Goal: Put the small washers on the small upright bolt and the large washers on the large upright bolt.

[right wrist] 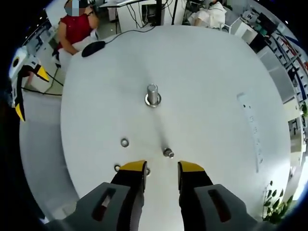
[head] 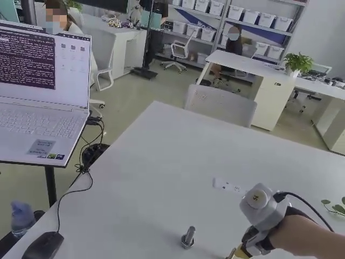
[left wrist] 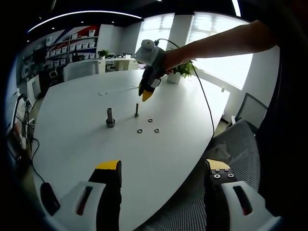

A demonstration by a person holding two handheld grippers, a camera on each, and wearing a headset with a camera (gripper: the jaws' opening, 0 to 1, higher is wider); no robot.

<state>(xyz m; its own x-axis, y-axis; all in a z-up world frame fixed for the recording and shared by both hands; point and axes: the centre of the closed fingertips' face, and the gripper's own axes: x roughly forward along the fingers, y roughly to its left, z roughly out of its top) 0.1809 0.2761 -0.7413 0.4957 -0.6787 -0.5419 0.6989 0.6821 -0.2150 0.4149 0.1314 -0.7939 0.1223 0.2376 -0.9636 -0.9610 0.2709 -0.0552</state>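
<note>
Your left tool (left wrist: 163, 169) is spread wide with nothing between its jaws. It is held back at the near edge of the white surface (left wrist: 72, 139), above a grey mesh chair (left wrist: 231, 144). Further in, three washers (left wrist: 139, 130) lie flat on the surface, apart from one another and close to the small bolt (left wrist: 136, 109), which stands upright. The large bolt (left wrist: 110, 118) stands upright near it, a little apart from the washers. Your right tool (left wrist: 146, 95) hangs over the small bolt with its yellow tips pointing down and clear of the bolt's top. In the right gripper view its jaws are narrow, with a slim gap showing and nothing in it. There the small bolt sits just ahead of the tips, the large bolt is further on, and one washer is partly hidden behind a jaw. Beyond the bolts a white power strip (head: 226, 186) lies flat on the surface. Off to the side an open laptop (head: 43, 97) sits on its own stand.
</note>
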